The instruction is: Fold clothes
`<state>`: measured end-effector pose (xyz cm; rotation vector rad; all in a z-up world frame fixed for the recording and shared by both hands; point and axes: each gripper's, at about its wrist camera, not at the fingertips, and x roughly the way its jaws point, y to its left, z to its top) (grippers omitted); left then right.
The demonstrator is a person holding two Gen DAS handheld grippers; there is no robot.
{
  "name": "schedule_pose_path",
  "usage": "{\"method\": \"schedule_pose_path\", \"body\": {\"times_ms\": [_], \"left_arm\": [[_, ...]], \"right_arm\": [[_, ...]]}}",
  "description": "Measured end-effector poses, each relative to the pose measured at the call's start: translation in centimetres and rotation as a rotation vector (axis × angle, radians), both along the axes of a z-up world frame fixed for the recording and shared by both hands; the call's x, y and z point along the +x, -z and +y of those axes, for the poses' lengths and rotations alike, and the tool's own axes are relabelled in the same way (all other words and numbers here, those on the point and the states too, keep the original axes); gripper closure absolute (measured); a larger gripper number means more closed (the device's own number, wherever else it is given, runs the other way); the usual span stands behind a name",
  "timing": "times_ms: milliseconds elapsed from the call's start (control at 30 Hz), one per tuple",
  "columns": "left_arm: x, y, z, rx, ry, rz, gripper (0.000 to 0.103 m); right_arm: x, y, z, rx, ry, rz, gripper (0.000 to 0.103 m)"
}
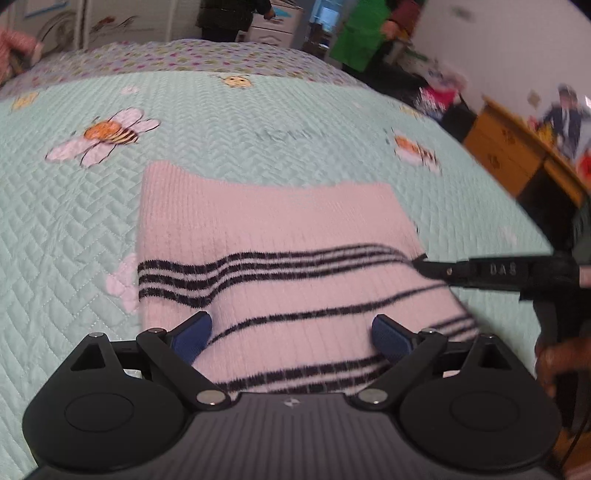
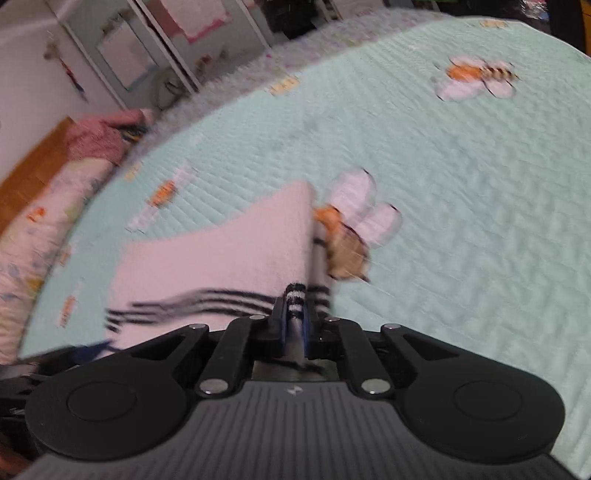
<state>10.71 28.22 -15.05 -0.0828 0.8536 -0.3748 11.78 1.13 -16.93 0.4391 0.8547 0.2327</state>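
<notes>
A pink knit garment with black stripes lies on a mint quilted bedspread. My left gripper hangs over its near part, jaws wide apart, blue pads on either side of the cloth without pressing it. In the left wrist view my right gripper comes in from the right and pinches the garment's right edge. The right wrist view shows my right gripper shut on a bunched striped fold of the pink garment.
The bedspread carries bee and flower patches. A wooden cabinet stands at the right beyond the bed edge. People stand at the far side of the bed. Pillows and a wooden headboard lie left in the right wrist view.
</notes>
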Motion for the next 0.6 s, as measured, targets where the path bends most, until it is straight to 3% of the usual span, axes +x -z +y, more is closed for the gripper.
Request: {"method": "schedule_pose_path", "body": {"times_ms": [67, 133, 267, 400, 467, 533, 600], "left_arm": [[0.2, -0.1, -0.2, 0.024, 0.001, 0.006, 0.006], [0.4, -0.3, -0.3, 0.047, 0.002, 0.013, 0.006], [0.0, -2.1, 0.7, 0.023, -0.073, 0.045, 0.007], [-0.7, -3.6, 1.3, 0.008, -0.135, 0.085, 0.007], [-0.8, -3.0, 1.0, 0.021, -0.139, 0.122, 0.007], [-0.6, -1.3, 0.7, 0.047, -0.140, 0.193, 0.006], [-0.8, 0.2, -0.2, 0.118, -0.122, 0.190, 0.000]], "right_arm": [[0.0, 0.2, -0.4, 0.019, 0.012, 0.003, 0.092], [-0.1, -0.3, -0.2, -0.008, 0.017, 0.005, 0.074], [-1.2, -2.8, 0.5, -0.044, 0.006, -0.041, 0.066], [-2.6, -6.5, 2.7, -0.173, -0.030, -0.130, 0.048], [-3.3, -7.7, 4.1, -0.154, -0.088, -0.172, 0.040], [-3.2, -7.3, 5.3, -0.094, -0.152, -0.142, 0.031], [-2.2, -4.2, 6.5, -0.120, -0.200, -0.024, 0.031]]}}
